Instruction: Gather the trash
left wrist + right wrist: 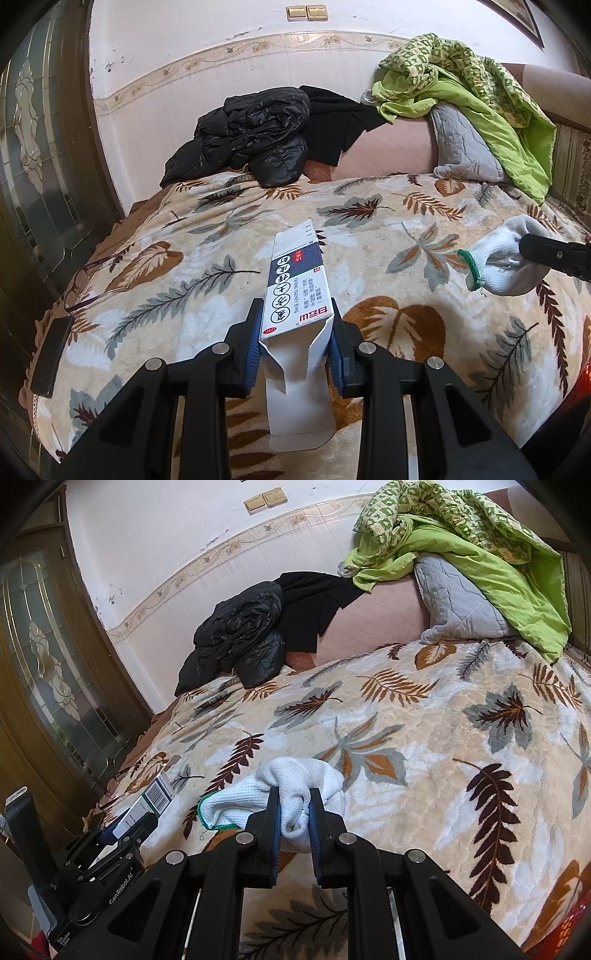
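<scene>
Now, my left claw grips the box over the bed | carton light, thin-walled, open flap, likely empty; hold its sides gently | right claw pinches the glove, soft and limp | no trash bin seen.

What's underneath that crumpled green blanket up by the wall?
A grey quilted pillow pokes out from under the green blanket, leaning on the pinkish headboard. The pillow's upper part, and anything else beneath, is covered.
</scene>
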The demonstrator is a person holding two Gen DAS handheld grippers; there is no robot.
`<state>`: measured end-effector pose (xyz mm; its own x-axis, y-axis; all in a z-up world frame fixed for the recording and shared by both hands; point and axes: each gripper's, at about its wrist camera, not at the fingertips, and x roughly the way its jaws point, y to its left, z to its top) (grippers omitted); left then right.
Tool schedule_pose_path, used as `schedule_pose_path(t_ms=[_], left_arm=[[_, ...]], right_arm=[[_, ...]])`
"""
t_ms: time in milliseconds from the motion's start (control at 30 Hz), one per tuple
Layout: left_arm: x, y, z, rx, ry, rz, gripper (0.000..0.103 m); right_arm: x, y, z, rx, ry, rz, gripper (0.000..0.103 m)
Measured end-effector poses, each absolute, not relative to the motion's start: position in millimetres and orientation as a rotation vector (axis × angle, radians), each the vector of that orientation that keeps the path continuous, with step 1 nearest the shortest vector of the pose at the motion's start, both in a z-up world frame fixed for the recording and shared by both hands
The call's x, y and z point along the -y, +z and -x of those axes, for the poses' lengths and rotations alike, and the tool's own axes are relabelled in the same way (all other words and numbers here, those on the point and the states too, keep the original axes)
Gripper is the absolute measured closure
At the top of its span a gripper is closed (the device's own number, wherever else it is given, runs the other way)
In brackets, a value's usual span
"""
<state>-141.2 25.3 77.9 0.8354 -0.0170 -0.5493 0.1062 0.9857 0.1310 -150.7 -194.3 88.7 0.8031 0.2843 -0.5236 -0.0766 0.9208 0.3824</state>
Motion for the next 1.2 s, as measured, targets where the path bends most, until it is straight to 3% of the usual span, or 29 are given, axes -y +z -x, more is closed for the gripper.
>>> schedule_pose_path(t_ms=[1200], left_arm=[[2, 106, 192, -0.571, -0.155, -0.168, 0.073]], right_arm=[[226, 104, 190, -0.564, 0.183, -0.472, 0.089]])
